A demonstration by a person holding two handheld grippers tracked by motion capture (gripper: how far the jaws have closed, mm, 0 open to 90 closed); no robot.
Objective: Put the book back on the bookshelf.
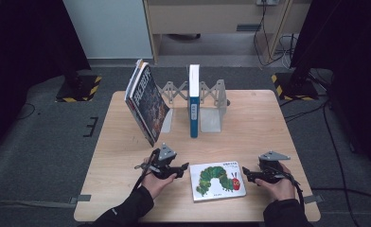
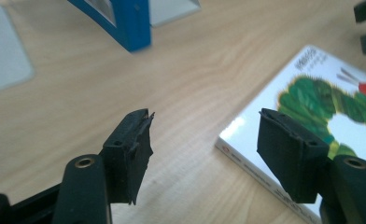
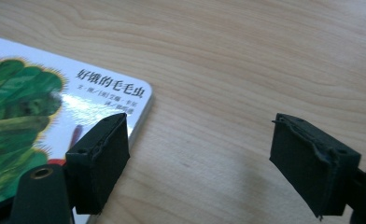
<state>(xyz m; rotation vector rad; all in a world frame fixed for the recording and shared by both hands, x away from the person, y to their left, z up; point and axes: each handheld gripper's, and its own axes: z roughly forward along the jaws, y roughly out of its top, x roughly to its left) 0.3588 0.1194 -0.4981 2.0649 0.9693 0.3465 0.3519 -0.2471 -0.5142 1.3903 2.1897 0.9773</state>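
Item: caterpillar picture book (image 1: 218,181), lying flat near the desk (image 1: 269,118) front edge, between both claws. Risk, as I judge it: thin board sitting flush, so pads may be skidding off the cover or shoving it sideways. Left claw (image 1: 183,167): gaping wide, holding nothing, just beside the book's edge. Right claw (image 1: 246,176): gaping, empty, one pad hanging over the corner.

White caterpillar picture book (image 1: 217,181) lies flat, cover up, at the table's near edge
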